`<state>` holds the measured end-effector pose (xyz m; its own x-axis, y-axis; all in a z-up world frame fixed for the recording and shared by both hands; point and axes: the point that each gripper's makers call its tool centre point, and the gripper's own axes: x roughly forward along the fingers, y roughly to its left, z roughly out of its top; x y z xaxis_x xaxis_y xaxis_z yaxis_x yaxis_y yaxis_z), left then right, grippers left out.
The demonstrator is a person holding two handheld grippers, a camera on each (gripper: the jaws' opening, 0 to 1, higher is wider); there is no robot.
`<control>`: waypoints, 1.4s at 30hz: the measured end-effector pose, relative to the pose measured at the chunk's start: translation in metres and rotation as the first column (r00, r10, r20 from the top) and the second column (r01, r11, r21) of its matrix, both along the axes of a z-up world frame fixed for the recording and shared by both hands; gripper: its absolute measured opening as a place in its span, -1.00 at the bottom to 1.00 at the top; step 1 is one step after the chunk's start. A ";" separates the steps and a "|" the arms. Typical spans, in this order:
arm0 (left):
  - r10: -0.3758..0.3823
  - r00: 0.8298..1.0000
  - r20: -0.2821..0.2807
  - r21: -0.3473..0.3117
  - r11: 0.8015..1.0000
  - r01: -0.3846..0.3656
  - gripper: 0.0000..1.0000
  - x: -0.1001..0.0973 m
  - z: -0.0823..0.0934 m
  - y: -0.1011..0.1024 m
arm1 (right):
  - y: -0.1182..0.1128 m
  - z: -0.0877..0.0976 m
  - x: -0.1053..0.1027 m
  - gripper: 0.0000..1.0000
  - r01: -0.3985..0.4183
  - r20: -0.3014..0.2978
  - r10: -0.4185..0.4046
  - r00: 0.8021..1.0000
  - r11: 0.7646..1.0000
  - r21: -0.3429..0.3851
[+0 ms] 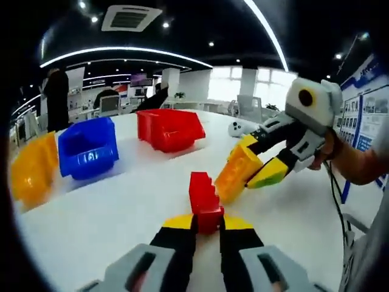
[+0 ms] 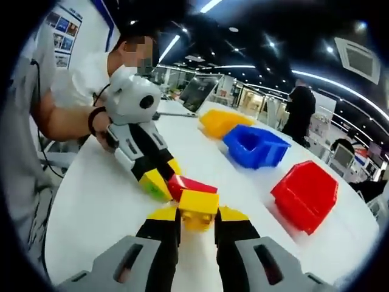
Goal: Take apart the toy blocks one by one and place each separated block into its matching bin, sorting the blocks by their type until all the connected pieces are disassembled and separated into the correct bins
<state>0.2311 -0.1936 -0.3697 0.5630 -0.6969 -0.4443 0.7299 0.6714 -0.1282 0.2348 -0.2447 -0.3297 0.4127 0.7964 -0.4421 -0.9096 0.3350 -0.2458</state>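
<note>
Between my left jaws sits the red block [image 1: 205, 201], pinched near its lower end by the left gripper [image 1: 206, 226]; between my right jaws sits the yellow block [image 2: 197, 207], clamped by the right gripper [image 2: 197, 220]. In the left gripper view the two blocks stand apart, the yellow one held just beside the red; in the right gripper view they overlap, so I cannot tell from there whether any studs are engaged.

The risk I see is in the grip: the red block is caught only at its base and stands tall, so a twist or a knock from the other gripper could lever it out and send it across the white table [image 1: 121, 201]. The yellow block could likewise slip if I tilt it on the way to a bin.

Further out stand the red bin [image 1: 169, 129], the blue bin [image 1: 89, 147] and the yellow bin [image 1: 31, 169], side by side, all open. The yellow bin lies farthest from my right hand, past the other two, so I must carry over them. A white controller [image 1: 238, 128] lies beyond on the table, clear of my path
</note>
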 end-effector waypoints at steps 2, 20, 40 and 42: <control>0.024 1.000 -0.009 -0.012 1.000 -0.024 -0.59 0.001 -0.001 0.002 | -0.001 0.003 0.001 -0.54 0.005 -0.001 -0.005 1.000 1.000 0.007; 0.364 0.919 0.151 -0.303 0.902 -0.308 -0.01 -0.009 0.075 0.103 | 0.072 0.123 0.046 -0.54 0.007 0.032 -0.015 0.999 0.974 0.225; 0.498 0.856 0.140 -0.301 0.845 -0.442 -0.49 -0.056 0.080 0.190 | 0.296 0.073 0.212 -0.52 0.117 -0.148 -0.092 0.985 0.979 0.169; 0.511 0.849 0.136 -0.301 0.837 -0.456 -0.49 -0.056 0.078 0.195 | 0.295 0.062 0.214 -0.51 0.130 -0.147 -0.108 0.983 0.980 0.149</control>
<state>0.1747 0.0013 -0.2913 0.9146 -0.3819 -0.1327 0.3476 0.9105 -0.2240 0.4492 0.0500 -0.2677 0.4525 0.8093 -0.3745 -0.8824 0.4671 -0.0566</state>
